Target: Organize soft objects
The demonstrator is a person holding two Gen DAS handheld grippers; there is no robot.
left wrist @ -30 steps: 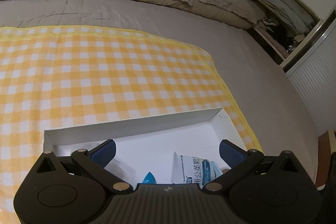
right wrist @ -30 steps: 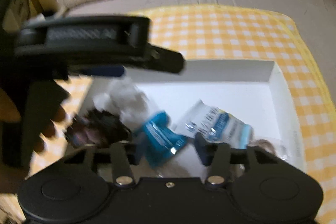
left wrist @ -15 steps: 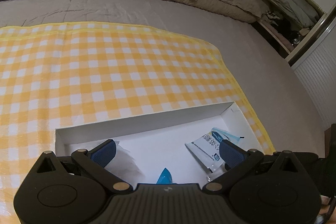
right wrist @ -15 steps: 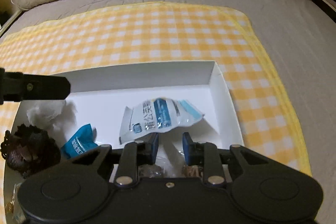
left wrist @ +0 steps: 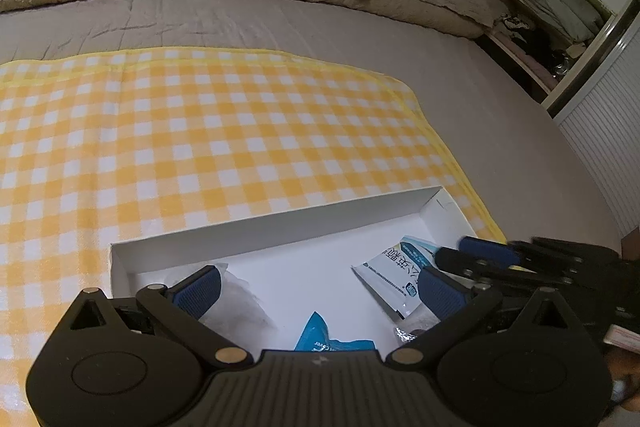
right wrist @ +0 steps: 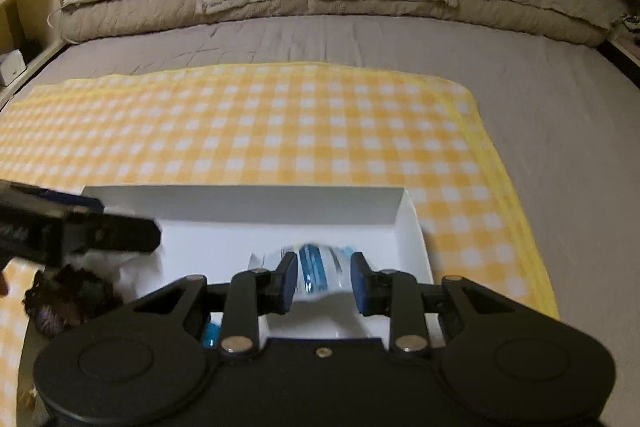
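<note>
White-and-blue printed packet (right wrist: 316, 269), crumpled, between the barely parted right hand-held gripper (right wrist: 324, 281) pads; grip uncertain.

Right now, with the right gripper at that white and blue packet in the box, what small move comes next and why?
Probably lift it slightly: the right gripper has the packet between its fingers, just closing, inside the white box.

Dim, warm room light on my feeds; fisheye bends edges, corners vignette black, right view smeared with motion blur toward nine o'clock.
</note>
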